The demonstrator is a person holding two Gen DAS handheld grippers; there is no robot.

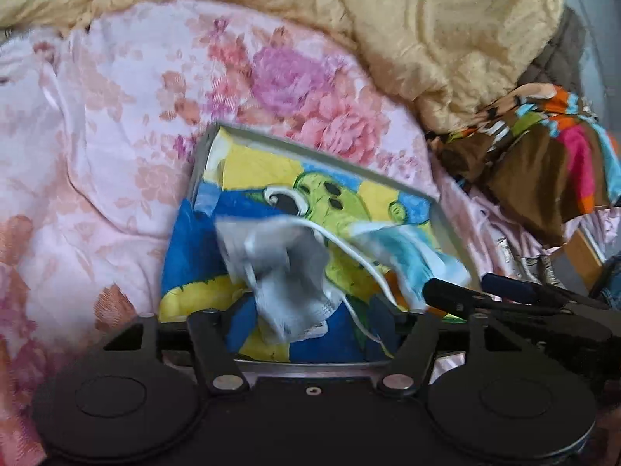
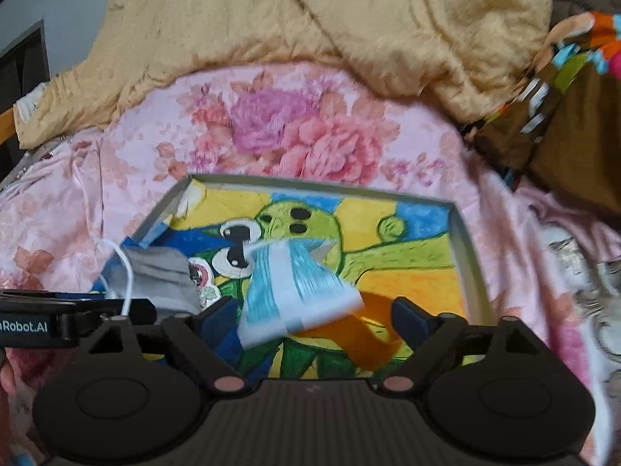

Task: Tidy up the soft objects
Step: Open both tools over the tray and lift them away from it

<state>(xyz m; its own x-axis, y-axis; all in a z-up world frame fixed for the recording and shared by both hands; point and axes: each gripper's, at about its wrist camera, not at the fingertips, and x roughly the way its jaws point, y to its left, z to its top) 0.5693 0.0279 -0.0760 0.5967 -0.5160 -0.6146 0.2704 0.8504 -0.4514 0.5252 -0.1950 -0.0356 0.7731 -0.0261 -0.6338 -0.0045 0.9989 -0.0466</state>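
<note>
Blue-padded grippers [image 1: 314, 320] [image 2: 310, 320] splayed over tray [image 2: 462, 240].

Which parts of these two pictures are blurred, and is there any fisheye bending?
Left wrist view: the grey mask is smeared by motion; the tray edges bow.
Right wrist view: the blue mask is streaked; the patterned cloth at the right is blurred; the tray rim curves.

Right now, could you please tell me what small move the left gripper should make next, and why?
Probably close the left gripper on the crumpled grey face mask: its jaws stand open on either side of it, and the mask lies bunched near the left rim of the shallow grey picture-lined tray.
</note>
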